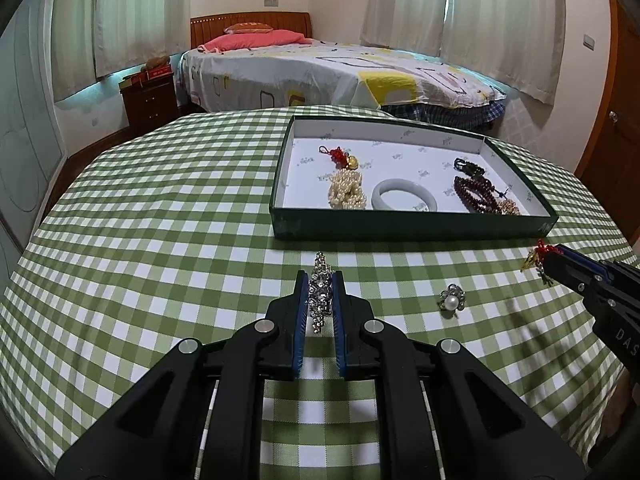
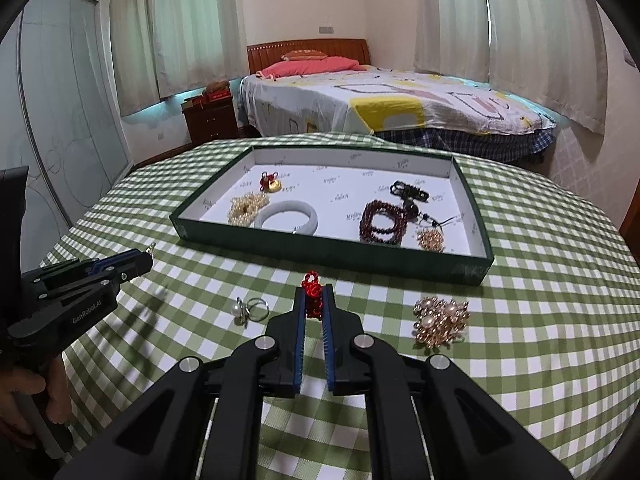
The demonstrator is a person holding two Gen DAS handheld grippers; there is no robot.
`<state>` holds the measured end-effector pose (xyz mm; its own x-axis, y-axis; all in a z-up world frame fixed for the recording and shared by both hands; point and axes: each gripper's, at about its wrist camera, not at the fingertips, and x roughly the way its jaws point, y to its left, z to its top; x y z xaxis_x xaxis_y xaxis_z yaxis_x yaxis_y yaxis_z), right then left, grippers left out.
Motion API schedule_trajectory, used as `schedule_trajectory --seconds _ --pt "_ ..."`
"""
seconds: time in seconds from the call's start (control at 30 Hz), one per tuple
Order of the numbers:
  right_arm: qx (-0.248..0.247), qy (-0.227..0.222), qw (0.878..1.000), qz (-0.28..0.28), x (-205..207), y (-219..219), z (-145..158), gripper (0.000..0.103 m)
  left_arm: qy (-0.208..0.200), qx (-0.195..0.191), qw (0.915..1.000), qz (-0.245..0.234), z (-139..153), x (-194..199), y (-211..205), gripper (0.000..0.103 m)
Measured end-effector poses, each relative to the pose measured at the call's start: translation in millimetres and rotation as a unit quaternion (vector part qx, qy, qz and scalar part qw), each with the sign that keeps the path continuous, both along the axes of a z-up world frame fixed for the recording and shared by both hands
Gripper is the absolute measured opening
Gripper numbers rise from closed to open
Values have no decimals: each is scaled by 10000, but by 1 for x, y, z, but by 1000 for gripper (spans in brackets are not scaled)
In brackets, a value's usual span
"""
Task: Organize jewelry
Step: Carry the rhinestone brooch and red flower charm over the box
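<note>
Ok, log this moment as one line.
left gripper: shut on silver brooch | right gripper: shut on red knot charm | tray: partly filled | pearl ring, gold brooch: on tablecloth

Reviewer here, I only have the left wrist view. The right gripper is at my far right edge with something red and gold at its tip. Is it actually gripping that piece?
Observer: Yes. In the right wrist view the right gripper is shut on a red knotted charm, pinched between its blue pads.
Operator: Anything loose on the table beyond the pearl ring I see?
Observer: A gold and pearl brooch lies on the checked cloth to the right of the right gripper, in front of the green tray.
Operator: Does the pearl ring have a band?
Observer: Yes, the pearl ring shows a thin silver loop lying beside its pearl.
</note>
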<state>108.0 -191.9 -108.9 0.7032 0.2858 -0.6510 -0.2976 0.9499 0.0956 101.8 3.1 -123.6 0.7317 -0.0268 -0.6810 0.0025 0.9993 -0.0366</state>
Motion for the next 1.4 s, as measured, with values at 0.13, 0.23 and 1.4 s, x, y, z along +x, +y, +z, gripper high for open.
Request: schedule_trajectory --seconds 0.13,0.23,1.4 --pt "28 -146 9999 -46 1 -2 10 9 -80 -23 10000 -13 8 0 -1 12" --pt "56 -267 9996 -67 2 -4 19 9 -175 -50 9998 -38 17 0 -4 12" --pt "170 -692 9971 -261 154 -11 33 8 -289 18 9989 -355 32 190 -71 12"
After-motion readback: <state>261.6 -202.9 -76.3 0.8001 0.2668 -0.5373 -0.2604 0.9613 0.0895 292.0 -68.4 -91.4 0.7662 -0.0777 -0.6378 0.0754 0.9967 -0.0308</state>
